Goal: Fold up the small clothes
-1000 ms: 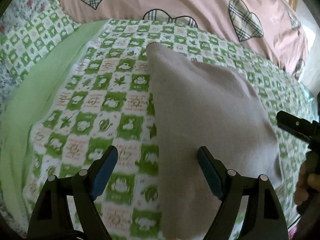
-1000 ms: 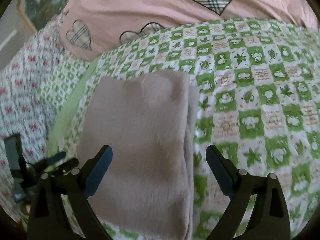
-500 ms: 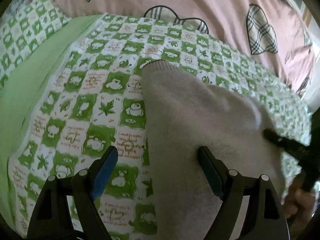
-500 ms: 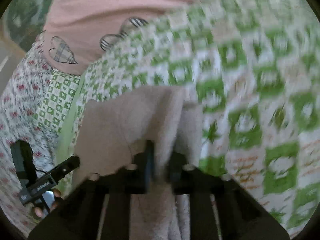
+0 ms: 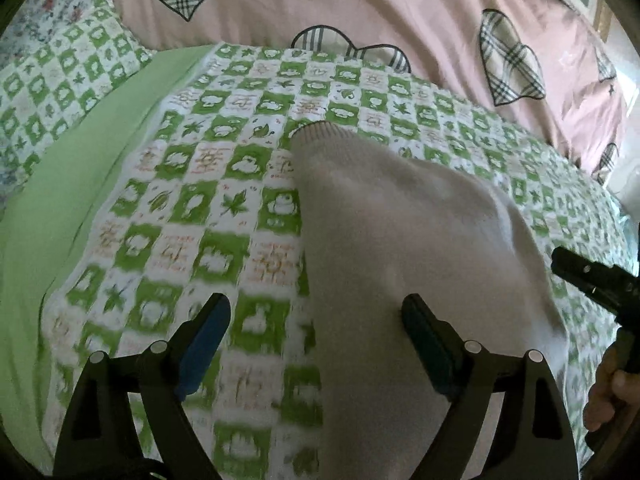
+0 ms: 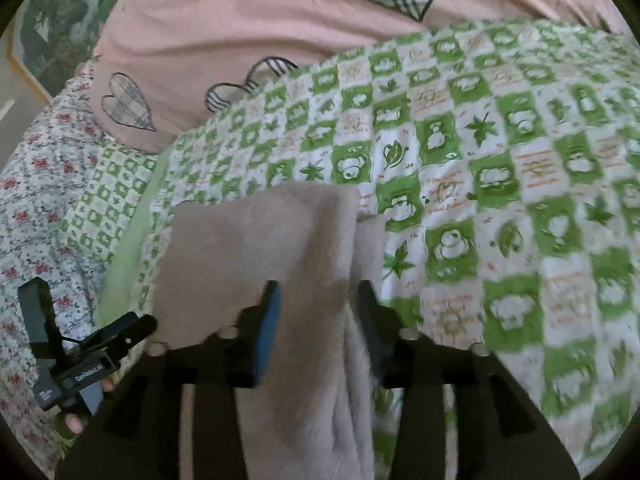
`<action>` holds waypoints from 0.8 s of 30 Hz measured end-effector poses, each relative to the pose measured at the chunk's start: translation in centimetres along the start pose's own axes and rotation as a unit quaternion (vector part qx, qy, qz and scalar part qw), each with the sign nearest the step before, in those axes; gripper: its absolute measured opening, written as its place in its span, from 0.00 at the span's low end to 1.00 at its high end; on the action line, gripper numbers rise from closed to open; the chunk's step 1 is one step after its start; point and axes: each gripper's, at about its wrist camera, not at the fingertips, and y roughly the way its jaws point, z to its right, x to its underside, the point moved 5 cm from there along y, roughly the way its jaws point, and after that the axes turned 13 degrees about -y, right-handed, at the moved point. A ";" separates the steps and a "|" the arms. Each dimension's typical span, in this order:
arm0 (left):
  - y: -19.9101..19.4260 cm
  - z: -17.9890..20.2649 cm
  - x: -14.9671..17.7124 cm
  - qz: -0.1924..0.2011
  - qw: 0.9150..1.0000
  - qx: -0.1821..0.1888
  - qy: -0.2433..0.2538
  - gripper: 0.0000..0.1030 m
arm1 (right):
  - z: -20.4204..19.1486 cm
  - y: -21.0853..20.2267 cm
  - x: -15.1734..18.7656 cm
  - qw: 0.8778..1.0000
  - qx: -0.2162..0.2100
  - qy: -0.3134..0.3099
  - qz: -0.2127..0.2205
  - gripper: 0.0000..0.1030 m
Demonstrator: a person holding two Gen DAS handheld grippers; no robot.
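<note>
**A:** Start with the left wrist view. What was there?

**B:** The left gripper (image 5: 316, 330) stood wide open, holding nothing. The beige knit garment (image 5: 400, 248) lay on the green checked bedsheet (image 5: 208, 208), its left edge running up between the jaws, so one blue pad sat over sheet and the other over cloth. Its ribbed hem was far ahead of the jaws. A second before, the garment lay flat; now its right side had risen into a ridge. The right gripper showed at the right edge.

**A:** And the right wrist view?

**B:** The right gripper (image 6: 318, 312) had been spread wide a second earlier; now its jaws were narrowed onto a bunched fold of the garment (image 6: 256, 248) between them, the cloth lifted ahead of the pads. I judged it clamped, though blur hid the contact. The pink heart-print duvet (image 6: 224, 40) sat beyond.

**A:** Meaning?

**B:** Probably a fold just begun: the right edge gripped and raised, ready to carry across leftward, the left gripper free to steady.
</note>
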 end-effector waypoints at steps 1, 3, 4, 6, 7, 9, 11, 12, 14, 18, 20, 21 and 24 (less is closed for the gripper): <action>-0.6 0.0 0.6 0.002 1.000 0.002 0.003 0.86 | -0.5 -0.8 0.4 1.000 0.000 -0.005 0.004 0.52; -1.9 0.0 1.8 0.006 1.000 0.002 0.010 0.86 | -1.2 -1.7 1.1 1.000 0.002 -0.010 0.004 0.54; -2.4 0.1 2.4 0.008 1.000 0.001 0.014 0.86 | -1.5 -2.1 1.5 1.000 0.003 -0.012 0.003 0.54; -3.4 0.2 3.6 0.010 1.000 0.001 0.020 0.86 | -2.3 -2.7 2.3 1.000 0.002 -0.017 0.003 0.55; -3.7 0.2 4.0 0.010 1.000 0.001 0.021 0.86 | -2.6 -3.0 2.8 1.000 0.003 -0.019 0.000 0.56; -4.4 0.3 5.0 0.010 1.000 0.001 0.024 0.86 | -3.1 -3.5 3.8 1.000 0.004 -0.023 -0.003 0.57; -4.8 0.5 5.8 0.007 0.999 0.001 0.033 0.86 | -3.4 -4.0 4.8 1.000 0.005 -0.022 -0.006 0.62; -4.9 0.6 6.2 0.008 0.999 -0.003 0.038 0.86 | -3.6 -4.1 5.2 1.000 0.005 -0.022 -0.008 0.63; -5.3 0.6 7.1 0.010 0.999 -0.012 0.044 0.86 | -4.1 -4.5 6.1 0.999 0.007 -0.028 -0.013 0.67; -6.0 0.4 8.8 0.004 0.999 -0.015 0.050 0.86 | -5.3 -5.2 7.7 0.999 0.008 -0.050 -0.017 0.74; -6.3 0.1 9.4 0.005 0.999 -0.018 0.050 0.86 | -6.0 -5.6 8.5 0.998 0.009 -0.064 -0.018 0.79; -6.4 -0.1 9.7 0.005 0.999 -0.020 0.048 0.87 | -6.3 -5.8 8.9 0.997 0.011 -0.074 -0.019 0.80; -6.9 -0.5 10.6 0.009 0.998 -0.026 0.052 0.87 | -7.0 -6.1 10.1 0.994 0.019 -0.101 -0.022 0.84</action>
